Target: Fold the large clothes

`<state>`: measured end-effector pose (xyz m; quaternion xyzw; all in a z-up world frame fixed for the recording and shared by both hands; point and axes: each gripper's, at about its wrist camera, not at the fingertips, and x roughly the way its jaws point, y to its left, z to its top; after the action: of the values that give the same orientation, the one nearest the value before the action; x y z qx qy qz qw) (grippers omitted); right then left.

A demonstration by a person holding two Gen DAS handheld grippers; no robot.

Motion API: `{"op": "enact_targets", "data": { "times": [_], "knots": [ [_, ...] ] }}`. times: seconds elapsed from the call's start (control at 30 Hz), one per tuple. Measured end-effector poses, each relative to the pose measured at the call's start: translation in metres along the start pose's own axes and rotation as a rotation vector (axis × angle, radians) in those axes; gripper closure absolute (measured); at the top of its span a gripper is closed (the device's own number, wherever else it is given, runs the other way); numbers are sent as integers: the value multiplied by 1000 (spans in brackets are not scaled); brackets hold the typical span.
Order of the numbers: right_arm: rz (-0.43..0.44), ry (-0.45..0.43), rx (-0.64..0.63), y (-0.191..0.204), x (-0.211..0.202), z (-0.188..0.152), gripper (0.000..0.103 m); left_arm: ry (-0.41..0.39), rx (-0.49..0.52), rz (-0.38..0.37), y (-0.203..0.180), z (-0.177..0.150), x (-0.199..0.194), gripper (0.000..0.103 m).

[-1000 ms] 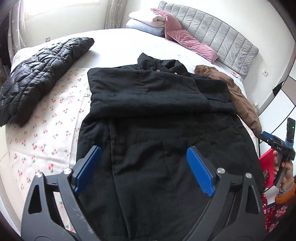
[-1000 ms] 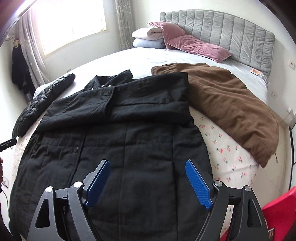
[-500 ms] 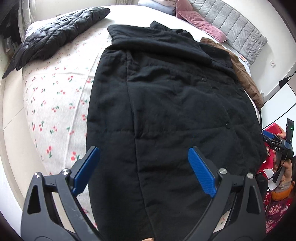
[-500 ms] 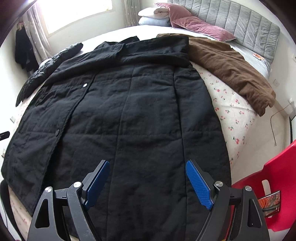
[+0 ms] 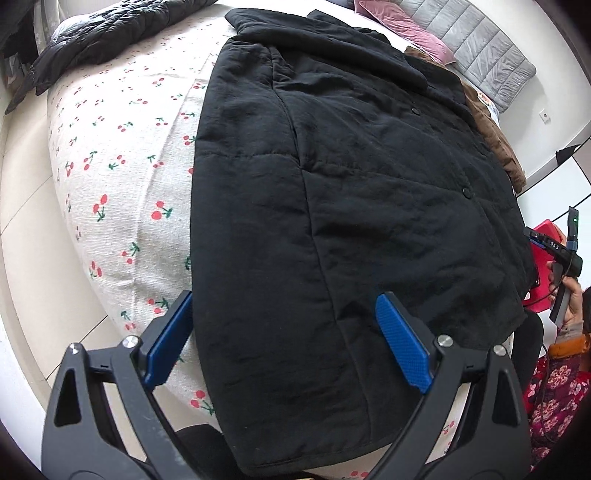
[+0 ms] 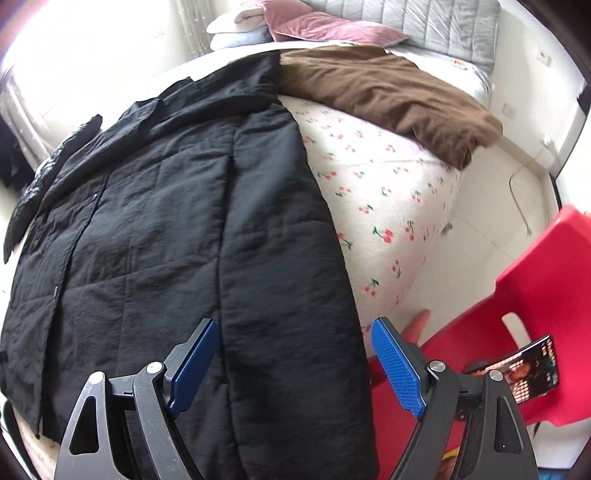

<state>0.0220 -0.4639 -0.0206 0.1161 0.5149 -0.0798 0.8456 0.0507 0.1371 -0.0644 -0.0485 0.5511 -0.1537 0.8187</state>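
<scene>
A long black quilted coat (image 5: 351, 192) lies spread flat on the cherry-print bed sheet (image 5: 122, 147), collar at the far end, hem hanging over the near edge. My left gripper (image 5: 284, 332) hovers open above the hem's left corner, blue pads wide apart with nothing pinched. In the right wrist view the same black coat (image 6: 184, 240) fills the left half. My right gripper (image 6: 293, 354) stands open over the hem's right edge, straddling it without touching. The right gripper's body, held by a hand (image 5: 570, 299), shows at the far right of the left wrist view.
A brown garment (image 6: 388, 96) lies on the bed's right side. A black puffer jacket (image 5: 110, 33) lies at the far left. Pink pillows (image 6: 325, 29) rest against the grey headboard (image 6: 413, 26). A red plastic chair (image 6: 528, 314) stands beside the bed's near right corner.
Both grippers have sunk and come back toward the coat's hem, tilting further down. The hem and bed edge now fill the views. Both stay open.
</scene>
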Motion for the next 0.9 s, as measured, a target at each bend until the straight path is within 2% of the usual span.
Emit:
{"op": "enact_targets", "data": {
  "times": [0.23, 0.37, 0.47, 0.53, 0.63, 0.67, 0.7, 0.73, 0.8, 0.87, 0.9],
  "knots": [
    [148, 26, 100, -22, 19, -11, 18, -15, -3, -89, 3, -9, -1, 7],
    [194, 44, 137, -23, 24, -19, 18, -17, -63, -202, 10, -17, -5, 7],
    [202, 40, 145, -17, 24, -30, 23, -16, -105, -300, 11, -24, -8, 9],
    [196, 24, 151, -14, 20, -35, 30, -22, -112, -321, 9, -29, -9, 13],
    [185, 9, 168, -9, 12, -39, 44, -23, -116, -328, 5, -33, -12, 21],
    [180, 4, 168, -6, 9, -41, 52, -21, -122, -339, 4, -34, -12, 24],
    [173, -3, 163, -3, 6, -42, 60, -18, -128, -351, 3, -35, -12, 30],
    [163, -11, 155, -1, 3, -43, 64, -13, -136, -370, 2, -37, -12, 36],
    [143, -37, 134, 7, -6, -47, 83, -12, -148, -386, 0, -38, -11, 41],
    [121, -63, 121, 14, -13, -49, 88, -28, -156, -378, -3, -38, -11, 51],
    [114, -72, 120, 16, -16, -50, 89, -35, -162, -381, -4, -38, -11, 59]
  ]
}}
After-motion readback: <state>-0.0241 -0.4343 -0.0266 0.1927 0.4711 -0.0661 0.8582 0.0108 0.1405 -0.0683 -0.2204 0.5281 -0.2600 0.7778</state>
